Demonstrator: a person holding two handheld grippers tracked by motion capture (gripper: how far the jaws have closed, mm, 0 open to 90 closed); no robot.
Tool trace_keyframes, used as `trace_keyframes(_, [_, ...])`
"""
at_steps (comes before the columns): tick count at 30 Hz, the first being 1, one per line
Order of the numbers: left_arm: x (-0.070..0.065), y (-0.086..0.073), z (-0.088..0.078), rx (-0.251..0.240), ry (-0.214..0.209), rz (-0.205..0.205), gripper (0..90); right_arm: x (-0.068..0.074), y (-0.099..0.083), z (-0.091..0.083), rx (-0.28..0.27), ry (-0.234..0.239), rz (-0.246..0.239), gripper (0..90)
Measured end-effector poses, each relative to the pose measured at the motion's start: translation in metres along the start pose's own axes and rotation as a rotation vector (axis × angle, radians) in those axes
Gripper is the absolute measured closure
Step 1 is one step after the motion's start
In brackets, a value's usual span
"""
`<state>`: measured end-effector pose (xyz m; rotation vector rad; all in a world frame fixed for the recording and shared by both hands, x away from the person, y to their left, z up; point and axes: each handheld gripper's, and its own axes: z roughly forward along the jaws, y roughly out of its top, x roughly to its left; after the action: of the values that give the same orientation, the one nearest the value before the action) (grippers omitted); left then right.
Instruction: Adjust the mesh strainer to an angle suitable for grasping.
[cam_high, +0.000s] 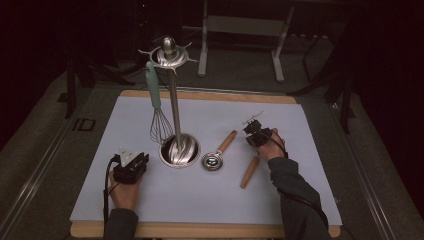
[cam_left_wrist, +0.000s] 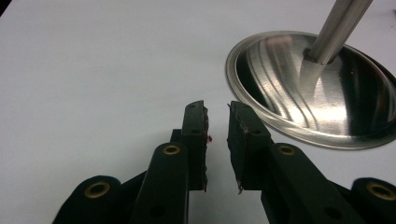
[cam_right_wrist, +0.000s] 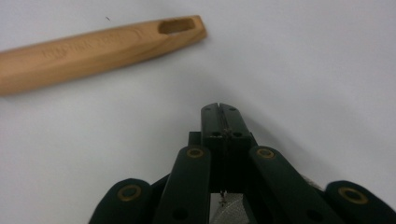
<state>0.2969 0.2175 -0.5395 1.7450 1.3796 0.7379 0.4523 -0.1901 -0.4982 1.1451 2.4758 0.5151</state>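
A steel utensil stand (cam_high: 179, 150) rises from a round base to a hook ring (cam_high: 169, 54), where a whisk (cam_high: 156, 102) with a teal handle hangs. A metal scoop with a wooden handle (cam_high: 218, 152) lies right of the base, and a second wooden handle (cam_high: 250, 171) lies nearer the front. My left gripper (cam_high: 131, 167) rests left of the base (cam_left_wrist: 317, 93); its jaws (cam_left_wrist: 217, 109) stand slightly apart with nothing between them. My right gripper (cam_high: 256, 133) hovers beyond the loose handle, its jaws (cam_right_wrist: 219, 108) pressed together and empty. A wooden handle with a slotted end (cam_right_wrist: 93, 51) lies just past them.
Everything sits on a white mat (cam_high: 300, 200) on a wooden board (cam_high: 200, 231). Dark floor and a metal frame's legs (cam_high: 240, 40) lie beyond the far edge. Open mat stretches across the front and the far right.
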Motion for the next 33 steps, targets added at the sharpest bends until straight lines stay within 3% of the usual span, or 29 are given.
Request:
trace_keyframes(4, [0.000,0.000,0.000,0.000,0.000,0.002,76.9,-0.009,-0.006,-0.003,0.022,-0.017,0.012,90.0])
trace_keyframes(6, [0.000,0.000,0.000,0.001,0.001,0.002,76.9,-0.011,-0.007,-0.004,0.018,-0.002,0.024,89.9])
trace_keyframes(9, [0.000,0.000,0.000,0.000,0.002,0.001,76.9,-0.012,-0.006,-0.007,-0.030,0.048,0.034,89.9])
trace_keyframes(14, [0.000,0.000,0.000,-0.001,0.000,0.001,76.9,-0.007,0.001,-0.009,-0.032,0.050,0.012,89.9])
trace_keyframes(22, [0.000,0.000,0.000,-0.001,0.000,0.001,76.9,0.007,-0.003,-0.009,-0.035,0.096,-0.035,89.6])
trace_keyframes(27, [0.000,0.000,0.000,-0.001,0.000,0.003,76.9,0.016,-0.014,-0.027,-0.085,0.112,-0.087,89.6])
trace_keyframes(33, [-0.001,0.000,0.000,-0.003,0.000,0.005,76.9,0.014,-0.038,-0.053,-0.117,0.113,-0.105,89.3])
